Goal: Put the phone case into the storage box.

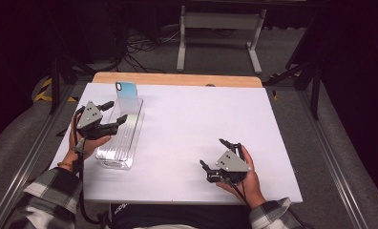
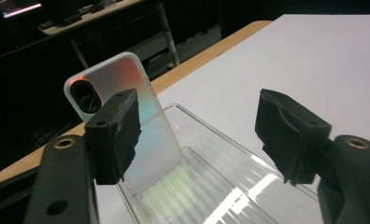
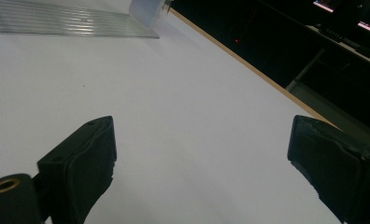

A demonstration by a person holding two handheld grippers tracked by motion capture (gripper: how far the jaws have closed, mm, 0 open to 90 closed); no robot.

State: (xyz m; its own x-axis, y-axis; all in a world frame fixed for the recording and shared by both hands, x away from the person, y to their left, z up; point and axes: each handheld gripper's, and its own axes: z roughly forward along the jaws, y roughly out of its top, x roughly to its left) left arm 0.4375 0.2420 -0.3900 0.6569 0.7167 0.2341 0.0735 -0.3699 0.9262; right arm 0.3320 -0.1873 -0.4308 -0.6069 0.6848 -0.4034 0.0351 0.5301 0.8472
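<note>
Left gripper point(image 1: 111, 116) is hovering w/ jaws spread wide, gripping nothing, over a clear tray point(image 1: 130, 138). Just ahead of it, a phone case point(image 2: 127, 116) is standing tilted against the tray's far end; left gripper view is showing its camera cutout and iridescent back. Right gripper point(image 1: 215, 153) is sitting well apart on the white table point(image 1: 201, 114), its 2 jaws apart too.

You wear a shirt with black and white checks on both sleeves point(image 1: 48, 193). Each hand has a black gripper, the left gripper point(image 1: 114, 114) and the right gripper point(image 1: 215, 153). Each has a grey three-cornered plate point(image 1: 89, 114) on top. The jaws have small gold-ringed holes point(image 2: 64, 142). A black cable point(image 1: 82, 191) hangs down.
</note>
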